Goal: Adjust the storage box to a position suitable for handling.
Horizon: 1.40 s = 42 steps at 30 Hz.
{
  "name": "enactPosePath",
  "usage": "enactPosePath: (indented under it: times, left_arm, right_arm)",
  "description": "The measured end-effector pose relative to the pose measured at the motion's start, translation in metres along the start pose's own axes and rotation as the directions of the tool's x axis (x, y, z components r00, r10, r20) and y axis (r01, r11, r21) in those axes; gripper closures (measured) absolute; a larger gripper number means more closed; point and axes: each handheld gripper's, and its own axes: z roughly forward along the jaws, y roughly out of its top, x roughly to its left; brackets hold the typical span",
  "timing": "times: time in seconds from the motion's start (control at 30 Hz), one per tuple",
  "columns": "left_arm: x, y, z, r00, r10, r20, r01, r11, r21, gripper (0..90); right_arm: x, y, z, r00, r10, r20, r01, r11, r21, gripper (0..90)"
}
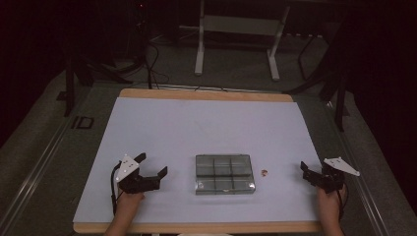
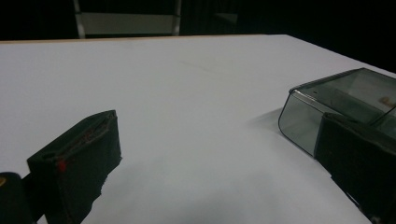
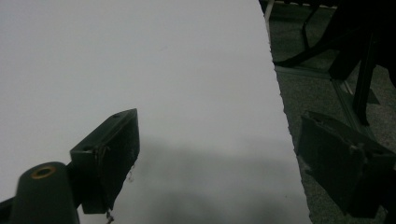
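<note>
Two grippers, left (image 1: 149, 164) and right (image 1: 311, 173), rest with jaws apart and empty at the table's (image 1: 162, 123) near corners. Between them lies a clear compartment box (image 1: 224, 173), a small brown bit (image 1: 264, 172) just right of it. Work looks unstarted; next, probably reach inward toward the box.

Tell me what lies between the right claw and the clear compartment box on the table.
One small brownish object on the white tabletop, close to the clear compartment box; otherwise bare up to the right claw, in the high view.
</note>
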Motion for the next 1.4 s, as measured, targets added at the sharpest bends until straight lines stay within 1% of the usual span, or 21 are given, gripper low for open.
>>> enactPosePath:
  times: [0.13, 0.4, 0.47, 0.5, 0.57, 0.63, 0.7, 0.77, 0.83, 0.9, 0.97, 1.03, 1.07, 1.1, 1.13, 1.17, 1.2, 1.27, 1.33, 1.37, 1.4]
  left_arm:
    - [0.001, 0.0, -0.001, 0.9999, -0.01, 0.003, 0.01, 0.9999, -0.008, 1.4]
    - [-0.001, 0.0, 0.001, 0.9999, 0.014, 0.002, -0.014, 0.9999, 0.007, 1.4]
    - [-0.002, 0.001, 0.001, 0.9997, 0.022, 0.006, -0.022, 0.9997, 0.015, 1.4]
    - [-0.002, 0.001, 0.002, 0.9996, 0.024, 0.01, -0.025, 0.9995, 0.018, 1.4]
    - [-0.002, 0.001, 0.002, 0.9993, 0.028, 0.023, -0.029, 0.9993, 0.022, 1.4]
    - [-0.002, 0.001, 0.002, 0.9995, 0.028, 0.016, -0.028, 0.9993, 0.023, 1.5]
    - [-0.002, 0.001, 0.003, 0.9994, 0.028, 0.02, -0.029, 0.9991, 0.03, 1.5]
    - [-0.001, 0.002, 0.003, 0.9991, 0.026, 0.034, -0.028, 0.9989, 0.037, 1.5]
    - [-0.001, 0.002, 0.004, 0.9977, 0.026, 0.063, -0.029, 0.9984, 0.048, 1.5]
    - [-0.001, 0.003, 0.006, 0.9963, 0.031, 0.08, -0.036, 0.9968, 0.071, 1.5]
    - [-0.001, 0.005, 0.007, 0.994, 0.035, 0.104, -0.044, 0.9951, 0.089, 1.5]
    - [-0.001, 0.006, 0.009, 0.9906, 0.026, 0.134, -0.04, 0.9941, 0.101, 1.5]
    - [-0.002, 0.007, 0.01, 0.9894, 0.03, 0.142, -0.046, 0.9926, 0.112, 1.5]
    - [-0.002, 0.008, 0.011, 0.9875, 0.036, 0.153, -0.055, 0.9915, 0.118, 1.5]
    - [-0.002, 0.008, 0.011, 0.9875, 0.036, 0.153, -0.055, 0.9915, 0.118, 1.5]
    - [-0.003, 0.009, 0.013, 0.9844, 0.039, 0.171, -0.063, 0.9881, 0.14, 1.5]
    - [-0.004, 0.01, 0.014, 0.9825, 0.041, 0.181, -0.07, 0.9853, 0.156, 1.5]
    - [-0.005, 0.01, 0.016, 0.9784, 0.043, 0.202, -0.079, 0.9812, 0.176, 1.5]
    - [-0.006, 0.011, 0.019, 0.9746, 0.046, 0.219, -0.09, 0.9763, 0.197, 1.4]
    - [-0.007, 0.011, 0.02, 0.9732, 0.048, 0.225, -0.095, 0.9754, 0.199, 1.5]
    - [-0.008, 0.012, 0.021, 0.9721, 0.055, 0.228, -0.103, 0.9736, 0.204, 1.5]
  right_arm:
    - [-0.001, 0.0, 0.0, 0.9999, 0.01, -0.001, -0.01, 1.0, -0.002, 14.2]
    - [-0.001, 0.0, 0.0, 0.9999, 0.014, -0.001, -0.014, 1.0, -0.001, 14.2]
    - [-0.002, 0.001, 0.001, 0.9997, 0.015, -0.018, -0.015, 1.0, 0.007, 14.7]
    - [-0.003, 0.001, 0.001, 0.9993, 0.015, -0.034, -0.014, 1.0, 0.019, 16.8]
    - [-0.004, 0.001, 0.002, 0.998, 0.025, -0.058, -0.023, 0.999, 0.031, 17.1]
    - [-0.005, 0.001, 0.001, 0.9976, 0.035, -0.06, -0.034, 0.999, 0.017, 17.1]
    - [-0.005, 0.001, 0.0, 0.9976, 0.041, -0.056, -0.041, 0.999, 0.011, 17.0]
    - [-0.005, 0.001, 0.001, 0.9977, 0.032, -0.059, -0.031, 0.999, 0.018, 15.5]
    - [-0.004, 0.002, 0.002, 0.9973, 0.018, -0.072, -0.016, 1.0, 0.026, 15.0]
    - [-0.001, 0.002, 0.002, 0.9965, -0.015, -0.083, 0.017, 1.0, 0.023, 14.3]
    - [0.002, 0.004, 0.002, 0.9925, -0.045, -0.114, 0.048, 0.999, 0.024, 13.9]
    - [0.004, 0.005, 0.003, 0.9872, -0.059, -0.148, 0.064, 0.998, 0.029, 13.9]
    - [0.004, 0.007, 0.004, 0.9835, -0.062, -0.17, 0.068, 0.997, 0.034, 13.9]
    - [0.005, 0.008, 0.005, 0.9808, -0.067, -0.184, 0.075, 0.996, 0.04, 13.8]
    - [0.005, 0.008, 0.005, 0.9808, -0.067, -0.184, 0.075, 0.996, 0.04, 13.8]
    - [0.006, 0.009, 0.005, 0.9788, -0.073, -0.191, 0.083, 0.996, 0.043, 13.8]
    - [0.007, 0.011, 0.005, 0.9707, -0.079, -0.227, 0.092, 0.995, 0.046, 13.8]
    - [0.009, 0.014, 0.005, 0.9643, -0.084, -0.251, 0.1, 0.994, 0.05, 13.9]
    - [0.012, 0.017, 0.003, 0.9526, -0.096, -0.288, 0.113, 0.993, 0.043, 13.9]
    - [0.015, 0.019, 0.002, 0.9485, -0.111, -0.297, 0.129, 0.991, 0.043, 14.0]
    - [0.016, 0.019, 0.002, 0.9475, -0.124, -0.295, 0.144, 0.989, 0.046, 14.2]
